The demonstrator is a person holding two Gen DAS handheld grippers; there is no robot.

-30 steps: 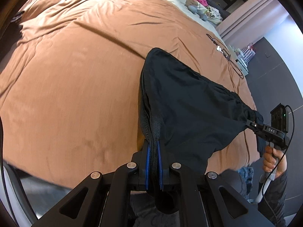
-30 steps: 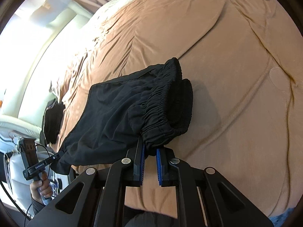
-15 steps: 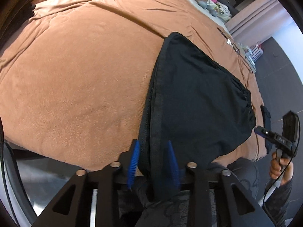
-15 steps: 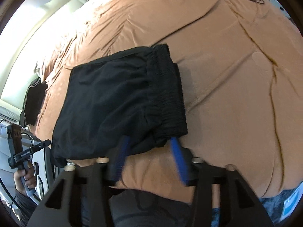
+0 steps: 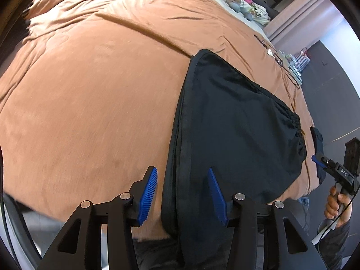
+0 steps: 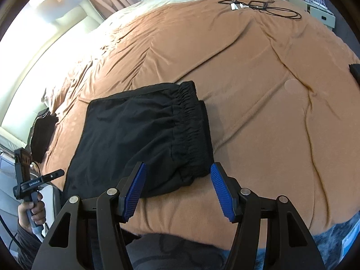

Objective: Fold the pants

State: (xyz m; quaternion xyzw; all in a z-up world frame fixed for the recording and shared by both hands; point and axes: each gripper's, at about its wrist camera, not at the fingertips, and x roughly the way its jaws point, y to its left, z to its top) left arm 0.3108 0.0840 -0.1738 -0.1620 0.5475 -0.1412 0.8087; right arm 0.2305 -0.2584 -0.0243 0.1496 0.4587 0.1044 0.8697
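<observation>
Brown bedspread (image 6: 258,117) holds 1 folded pants (image 6: 144,135); 2 grippers, left gripper (image 5: 182,193) and right gripper (image 6: 177,190), gape wide, empty.

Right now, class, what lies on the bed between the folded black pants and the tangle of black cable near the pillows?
Only bare brown blanket separates the pants from the cable, as the right wrist view shows.

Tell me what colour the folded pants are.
Plain black pants on the brown blanket; the right wrist view shows them best.
</observation>
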